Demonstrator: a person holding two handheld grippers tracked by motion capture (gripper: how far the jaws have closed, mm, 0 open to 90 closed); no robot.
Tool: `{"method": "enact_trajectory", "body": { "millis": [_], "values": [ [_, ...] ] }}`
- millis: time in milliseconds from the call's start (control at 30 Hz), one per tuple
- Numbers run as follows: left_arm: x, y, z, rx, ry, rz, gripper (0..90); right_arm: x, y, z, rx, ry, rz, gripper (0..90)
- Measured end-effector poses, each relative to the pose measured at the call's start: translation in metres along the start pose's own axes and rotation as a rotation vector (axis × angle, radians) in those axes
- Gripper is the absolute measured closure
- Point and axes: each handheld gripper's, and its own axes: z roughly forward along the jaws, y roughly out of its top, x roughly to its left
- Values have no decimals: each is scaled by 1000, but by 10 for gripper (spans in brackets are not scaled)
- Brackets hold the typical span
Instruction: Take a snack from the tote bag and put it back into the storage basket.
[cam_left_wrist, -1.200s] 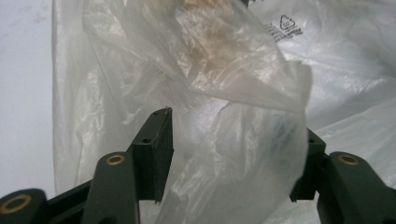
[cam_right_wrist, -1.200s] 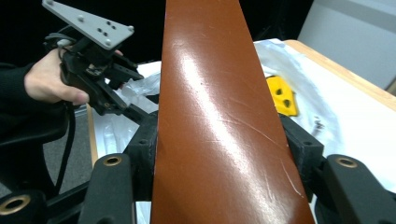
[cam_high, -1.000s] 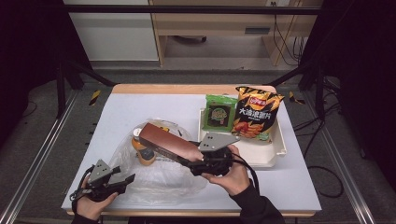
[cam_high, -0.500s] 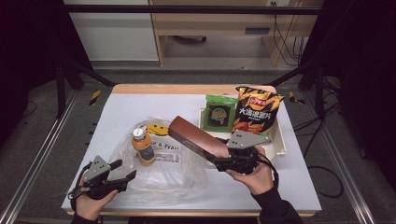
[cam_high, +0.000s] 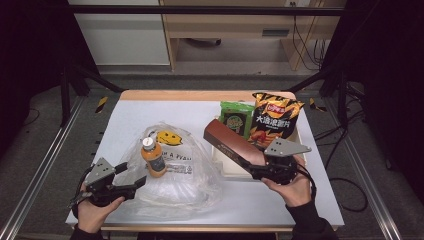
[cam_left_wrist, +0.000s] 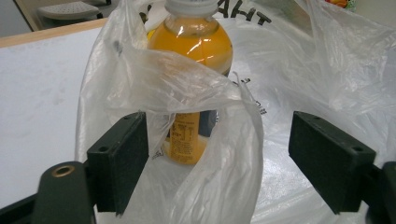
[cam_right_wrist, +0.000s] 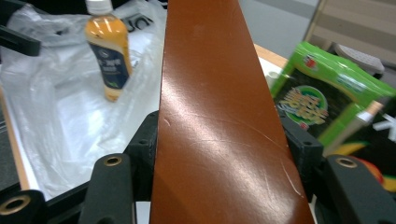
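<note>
Right tongs (cam_high: 250, 162) grip a brown box (cam_high: 231, 144) at centre right of the high view, over the tray (cam_high: 222, 165). Lower left, the left tongs (cam_high: 131, 181) have just been opening; bag (cam_high: 197, 180) plastic hangs loose between their jaws, bottle (cam_high: 152, 157) just beyond.

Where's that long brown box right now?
In the high view, the long brown box is right of centre, clamped in the right gripper and slanting over the white tray, just before the green snack packet.
</note>
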Motion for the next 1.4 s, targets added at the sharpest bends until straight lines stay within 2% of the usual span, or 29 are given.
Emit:
{"method": "enact_trajectory", "body": {
  "millis": [133,300,367,467,600,800,967,1100,1400],
  "values": [
    [-3,5,4,16,4,13,156,-8,-8,-3,14,-22,16,435],
    [-3,14,3,8,16,15,126,-16,-21,-2,49,-39,38,435],
    [-2,17,2,8,19,15,109,-17,-24,-1,54,-41,45,435],
    [-2,19,1,8,48,27,92,-18,-28,1,59,-42,53,435],
    [-2,17,-2,23,60,36,86,-18,-31,3,66,-42,56,435],
    [5,12,-11,-7,60,10,85,-19,-33,4,77,-47,52,435],
    [9,15,-8,-18,57,-8,91,-25,-32,4,93,-59,46,435],
    [7,18,-5,-26,64,-3,95,-31,-36,9,130,-64,44,435],
    [8,15,-5,-45,58,-11,141,-36,-47,32,218,-56,39,435]
  ]
}}
